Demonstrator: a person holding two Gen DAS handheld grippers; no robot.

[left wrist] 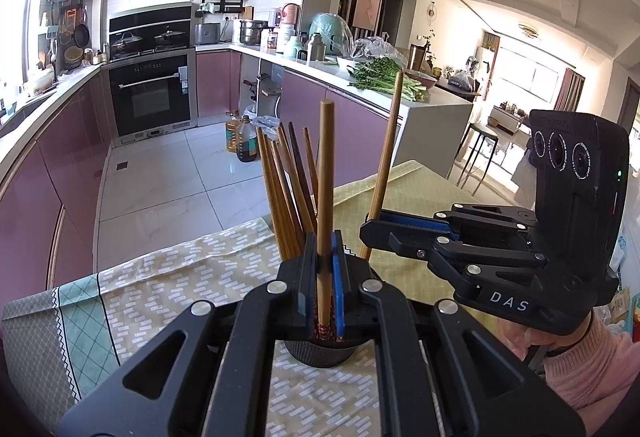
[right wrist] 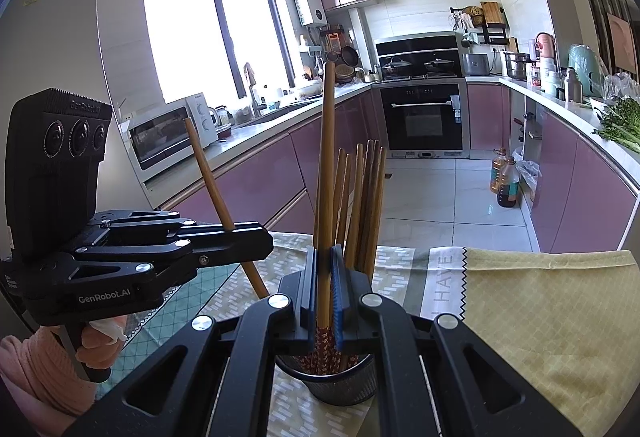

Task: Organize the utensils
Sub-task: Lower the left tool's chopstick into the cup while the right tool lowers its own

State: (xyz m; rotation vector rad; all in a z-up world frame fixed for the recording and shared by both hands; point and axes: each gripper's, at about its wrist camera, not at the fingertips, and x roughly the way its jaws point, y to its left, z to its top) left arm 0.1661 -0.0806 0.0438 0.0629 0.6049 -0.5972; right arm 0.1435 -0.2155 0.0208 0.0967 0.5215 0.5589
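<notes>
From the left wrist, one chopstick (left wrist: 325, 197) is seen clenched upright in the left gripper (left wrist: 326, 261), over a dark cup (left wrist: 320, 353) on the tablecloth (left wrist: 168, 277). About six more chopsticks (left wrist: 286, 193) are stood in it. Right of it, the right gripper (left wrist: 374, 227) is closed on another chopstick (left wrist: 387, 157).

From the right wrist, the cup (right wrist: 340, 381) is partly hidden by the right gripper (right wrist: 326, 269); the left gripper (right wrist: 256, 239) is held beside the bundle (right wrist: 364, 205).
</notes>
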